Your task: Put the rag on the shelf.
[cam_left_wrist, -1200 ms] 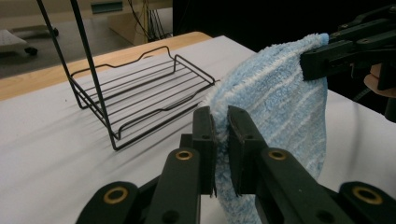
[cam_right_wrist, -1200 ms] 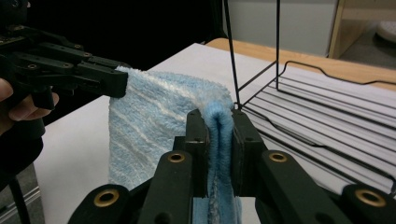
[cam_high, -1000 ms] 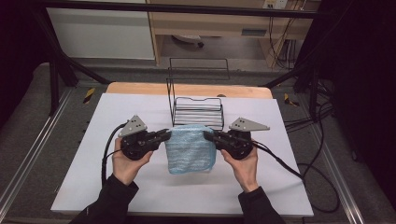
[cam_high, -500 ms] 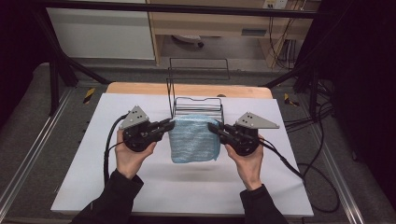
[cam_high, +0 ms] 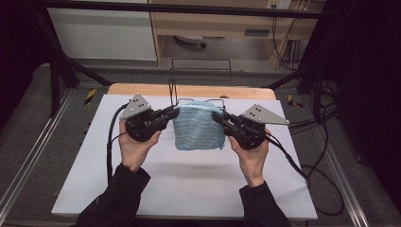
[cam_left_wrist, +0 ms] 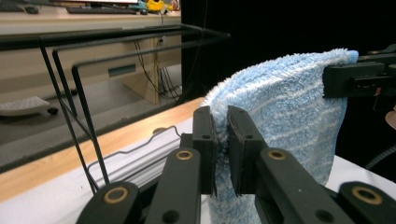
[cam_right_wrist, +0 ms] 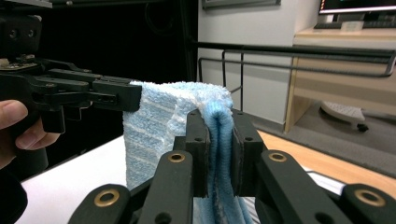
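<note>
Fingers [cam_left_wrist: 205,140] of the left gripper [cam_high: 171,113] and right gripper [cam_high: 218,117] pinch the blue towel [cam_high: 198,125] at its top corners; it hangs above the white table [cam_high: 189,189], close before the wire rack [cam_high: 201,78].

No text, label, brand, number or sign can be read in any of the views. The small pale plate [cam_high: 257,32] on the front of the wooden cabinet behind the table is too blurred to show any lettering, and the bright monitor screen [cam_right_wrist: 357,5] standing on the desk behind the black wire rack shows no legible characters.
</note>
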### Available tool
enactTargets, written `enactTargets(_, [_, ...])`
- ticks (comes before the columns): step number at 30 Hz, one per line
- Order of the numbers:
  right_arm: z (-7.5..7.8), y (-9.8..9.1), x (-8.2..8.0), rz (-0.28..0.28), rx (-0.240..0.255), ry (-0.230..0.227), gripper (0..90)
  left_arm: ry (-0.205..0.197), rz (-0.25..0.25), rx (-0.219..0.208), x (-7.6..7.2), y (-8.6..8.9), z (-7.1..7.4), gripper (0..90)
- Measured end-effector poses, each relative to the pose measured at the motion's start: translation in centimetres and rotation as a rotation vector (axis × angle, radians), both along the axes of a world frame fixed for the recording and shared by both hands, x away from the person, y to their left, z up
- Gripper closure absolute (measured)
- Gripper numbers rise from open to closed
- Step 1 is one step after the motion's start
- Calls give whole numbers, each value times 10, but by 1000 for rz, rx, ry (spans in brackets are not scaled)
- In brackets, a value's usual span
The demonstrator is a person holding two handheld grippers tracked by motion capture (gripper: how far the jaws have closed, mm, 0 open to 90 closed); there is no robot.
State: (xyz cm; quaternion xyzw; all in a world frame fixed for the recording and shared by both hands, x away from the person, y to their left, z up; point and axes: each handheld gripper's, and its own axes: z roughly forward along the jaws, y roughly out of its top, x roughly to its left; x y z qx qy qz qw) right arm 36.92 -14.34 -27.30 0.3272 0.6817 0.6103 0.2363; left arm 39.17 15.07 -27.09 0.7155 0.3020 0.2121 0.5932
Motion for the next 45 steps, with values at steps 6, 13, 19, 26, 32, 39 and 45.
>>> enactTargets(6, [10,-1,2,-12,23,-33,806,-25,6,-24,4,-3,11,821])
enactTargets(13, [24,-1,4,-11,37,-65,806,-50,13,-48,9,-6,25,821])
enactTargets(19, [38,0,6,-38,22,-106,806,-76,20,-69,14,-7,37,822])
enactTargets(26, [54,4,11,-52,22,-142,806,-110,37,-93,19,-7,52,823])
enactTargets(32, [69,6,17,-58,24,-165,807,-129,42,-109,25,-7,64,823])
enactTargets(39, [85,8,25,-64,31,-187,807,-155,47,-129,31,-9,78,824])
enactTargets(45, [97,9,32,-68,40,-215,807,-175,54,-144,36,-9,90,824])
